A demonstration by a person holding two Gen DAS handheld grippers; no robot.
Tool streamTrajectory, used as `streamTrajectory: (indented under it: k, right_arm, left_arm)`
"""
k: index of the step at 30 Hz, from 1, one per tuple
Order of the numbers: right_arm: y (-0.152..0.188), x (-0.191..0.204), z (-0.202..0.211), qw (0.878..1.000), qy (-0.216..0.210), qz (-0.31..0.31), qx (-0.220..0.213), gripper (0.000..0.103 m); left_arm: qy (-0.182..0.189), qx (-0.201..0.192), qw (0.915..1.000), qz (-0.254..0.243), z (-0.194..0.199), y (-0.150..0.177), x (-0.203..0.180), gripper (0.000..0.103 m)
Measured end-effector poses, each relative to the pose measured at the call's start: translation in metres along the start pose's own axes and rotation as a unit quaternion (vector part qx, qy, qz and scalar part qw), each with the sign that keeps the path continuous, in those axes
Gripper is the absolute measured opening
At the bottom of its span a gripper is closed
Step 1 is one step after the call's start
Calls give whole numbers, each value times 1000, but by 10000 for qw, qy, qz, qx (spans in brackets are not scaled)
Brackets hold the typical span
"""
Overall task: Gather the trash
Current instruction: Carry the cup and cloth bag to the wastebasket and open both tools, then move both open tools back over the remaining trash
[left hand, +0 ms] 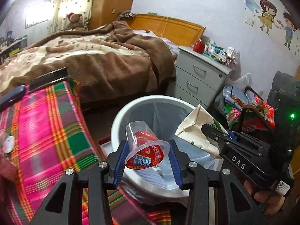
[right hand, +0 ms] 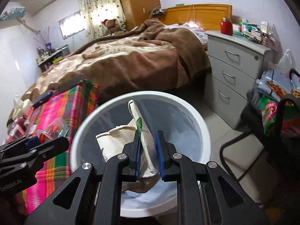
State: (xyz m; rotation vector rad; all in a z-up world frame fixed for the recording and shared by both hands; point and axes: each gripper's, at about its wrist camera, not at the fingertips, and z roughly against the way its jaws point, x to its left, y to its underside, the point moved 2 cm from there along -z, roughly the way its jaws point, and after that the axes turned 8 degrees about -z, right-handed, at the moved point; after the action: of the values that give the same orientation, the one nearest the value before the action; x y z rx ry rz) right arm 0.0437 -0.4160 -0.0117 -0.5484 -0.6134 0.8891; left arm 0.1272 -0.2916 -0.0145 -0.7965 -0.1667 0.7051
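My left gripper (left hand: 148, 157) is shut on a clear plastic cup (left hand: 144, 142) with a red label, held on its side over the near rim of a white trash bin (left hand: 120, 116) lined with a bluish bag. In the right wrist view my right gripper (right hand: 148, 155) is shut on a crumpled cream paper bag (right hand: 116, 138) with green print, held over the open bin (right hand: 202, 120). That paper bag (left hand: 195, 129) and the right gripper (left hand: 208, 131) show at the right of the left wrist view. The left gripper (right hand: 35, 142) with the cup (right hand: 45, 135) shows at the left of the right wrist view.
A table under a pink and green plaid cloth (left hand: 46, 131) stands left of the bin, with small litter (right hand: 24, 123) on it. Behind is a bed with a brown blanket (left hand: 93, 56). A grey drawer cabinet (left hand: 198, 76) and a chair piled with bags (right hand: 277, 108) stand to the right.
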Motion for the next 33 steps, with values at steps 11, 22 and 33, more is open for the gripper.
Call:
streamTrajectory:
  k: [11, 22, 33]
  right_arm:
    - [1, -14, -10, 9996, 182, -32, 200, 44]
    - [-2, -5, 2, 10000, 47, -81, 2, 56]
    - [-1, 24, 19, 9994, -266, 3, -233, 56]
  left_arm:
    - [48, 68, 10000, 34, -17, 2, -1, 64]
    - [-211, -136, 9996, 162, 15, 5, 11, 64]
    - [-672, -345, 9963, 407, 57, 23, 38, 64]
